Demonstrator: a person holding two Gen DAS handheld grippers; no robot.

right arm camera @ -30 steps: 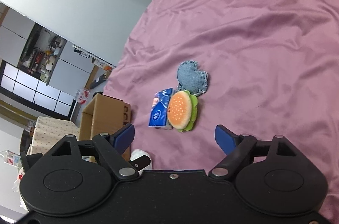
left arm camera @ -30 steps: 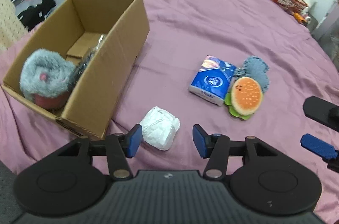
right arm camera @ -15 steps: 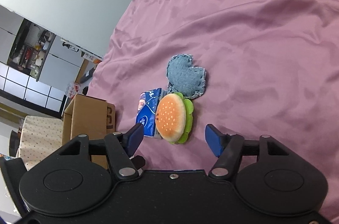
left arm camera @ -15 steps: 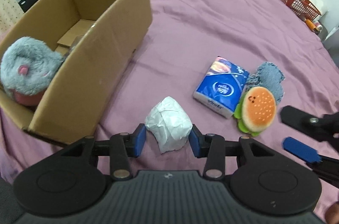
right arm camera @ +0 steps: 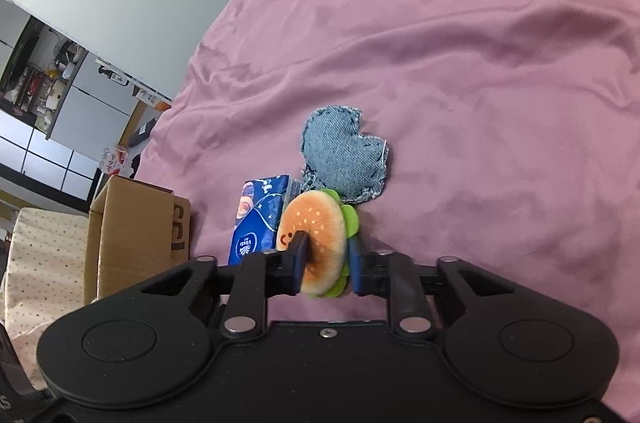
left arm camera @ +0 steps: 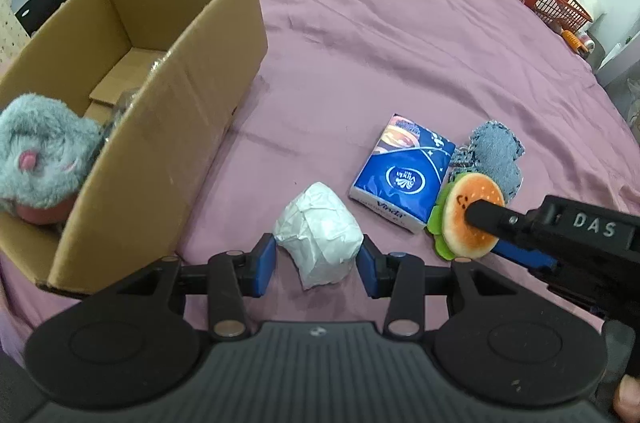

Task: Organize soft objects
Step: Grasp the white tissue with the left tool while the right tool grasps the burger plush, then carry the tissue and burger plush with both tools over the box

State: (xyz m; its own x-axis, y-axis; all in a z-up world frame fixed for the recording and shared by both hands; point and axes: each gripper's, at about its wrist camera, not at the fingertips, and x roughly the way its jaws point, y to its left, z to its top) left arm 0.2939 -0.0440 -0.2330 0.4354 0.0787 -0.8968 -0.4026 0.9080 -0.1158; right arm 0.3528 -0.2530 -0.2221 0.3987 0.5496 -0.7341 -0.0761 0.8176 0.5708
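Both grippers have come down onto the pink bedspread (left arm camera: pixel 400 35) since a second ago: then the white wrapped bundle (left arm camera: pixel 320 235) lay ahead of wide-spread pads and the burger plush (right arm camera: pixel 316 243) lay clear of the other tool.

At the bedspread's left edge stands the open cardboard box (left arm camera: pixel 168 127), with a grey furry plush toy (left arm camera: pixel 40 159) in its near end. Just right of the box's near corner, the left gripper (left arm camera: pixel 318 263) has its blue pads against either side of the bundle, clamped on it while it rests on the cloth. Right of that, and slightly farther back, lies the blue tissue pack (left arm camera: pixel 402 179), flat and touching the burger plush. The right gripper (right arm camera: pixel 326 263) is closing, its pads pressing the burger plush from both sides; the plush stands on edge, its smiling bun face toward the tissue pack. Behind the plush, touching it, lies the denim heart cushion (right arm camera: pixel 344 155). At the far right edge sits a red basket (left arm camera: pixel 548 3) among bottles.
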